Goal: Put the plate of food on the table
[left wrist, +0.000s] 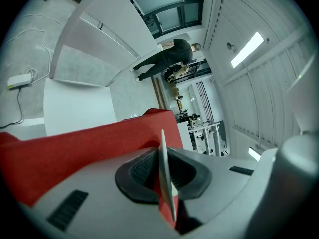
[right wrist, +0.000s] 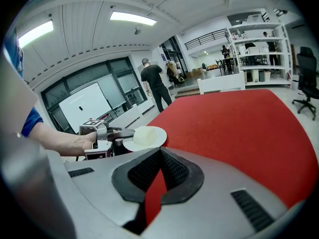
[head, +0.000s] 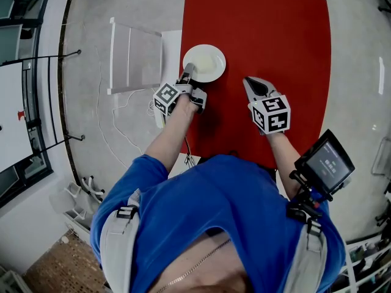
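A white plate [head: 204, 63] with a pale mound of food [head: 205, 61] is at the left edge of the red table [head: 275, 35]. My left gripper [head: 187, 77] is shut on the plate's near rim. In the left gripper view that rim [left wrist: 166, 183] stands edge-on between the pads of the left gripper [left wrist: 162, 151]. The right gripper view shows the plate [right wrist: 145, 138] level, low over the red table [right wrist: 239, 128]; whether it touches the cloth I cannot tell. My right gripper [head: 256, 86] hovers over the table, to the plate's right, shut and holding nothing. Its tips [right wrist: 160, 151] meet.
A white bench [head: 134, 57] stands on the grey floor left of the table, with a cable and power strip [head: 125, 102] beside it. A small screen [head: 328, 162] is mounted near my right arm. A person [right wrist: 155, 83] stands far off; shelves and an office chair [right wrist: 306, 78] are beyond the table.
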Available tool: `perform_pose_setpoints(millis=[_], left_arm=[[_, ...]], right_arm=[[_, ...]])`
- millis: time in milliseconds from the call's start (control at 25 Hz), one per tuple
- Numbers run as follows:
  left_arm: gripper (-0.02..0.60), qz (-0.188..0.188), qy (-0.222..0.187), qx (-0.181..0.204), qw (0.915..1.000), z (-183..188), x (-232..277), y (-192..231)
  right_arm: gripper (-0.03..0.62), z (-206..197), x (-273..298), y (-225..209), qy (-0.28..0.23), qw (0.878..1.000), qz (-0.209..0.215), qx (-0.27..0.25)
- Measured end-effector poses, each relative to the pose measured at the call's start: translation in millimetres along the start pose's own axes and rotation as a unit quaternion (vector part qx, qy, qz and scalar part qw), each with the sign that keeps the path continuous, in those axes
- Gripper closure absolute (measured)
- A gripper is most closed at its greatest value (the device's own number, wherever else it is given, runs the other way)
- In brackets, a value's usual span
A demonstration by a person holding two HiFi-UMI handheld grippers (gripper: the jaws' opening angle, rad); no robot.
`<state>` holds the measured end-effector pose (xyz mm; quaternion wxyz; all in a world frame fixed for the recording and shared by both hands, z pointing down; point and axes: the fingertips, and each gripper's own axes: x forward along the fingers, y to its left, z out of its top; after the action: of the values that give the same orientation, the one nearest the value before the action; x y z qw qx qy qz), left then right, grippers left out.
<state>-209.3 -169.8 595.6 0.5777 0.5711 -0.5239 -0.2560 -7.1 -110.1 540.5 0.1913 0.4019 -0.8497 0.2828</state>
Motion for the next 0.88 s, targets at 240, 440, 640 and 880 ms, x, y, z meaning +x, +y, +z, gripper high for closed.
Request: perform_pose_setpoints(millis=[240, 440, 640, 880], left_arm=[[0.554, 0.016, 0.011, 0.030, 0.9993, 1.2, 0.3, 2.5], [0.554, 0.027, 0.023, 0.081, 0.9961, 2.8, 1.7, -4.1], [0.552, 0.043, 0.035, 0.135, 0.9893, 3.6, 3.2, -8.0], [0.514, 0.061, 0.055, 0.207, 0.9749, 0.7, 4.0, -10.5]], right_arm=[[0.592, 1.1, 0.3, -0.3, -0.001, 1.000, -0.001, 0.003], [0.592, 2.9, 0.2, 2.3, -0.002, 1.000, 0.002, 0.005], [0.592, 3.5, 0.9, 3.6, -0.002, 1.000, 0.005, 0.005], [0.592, 2.8, 1.0, 3.8, -0.002, 1.000, 0.006, 0.007]])
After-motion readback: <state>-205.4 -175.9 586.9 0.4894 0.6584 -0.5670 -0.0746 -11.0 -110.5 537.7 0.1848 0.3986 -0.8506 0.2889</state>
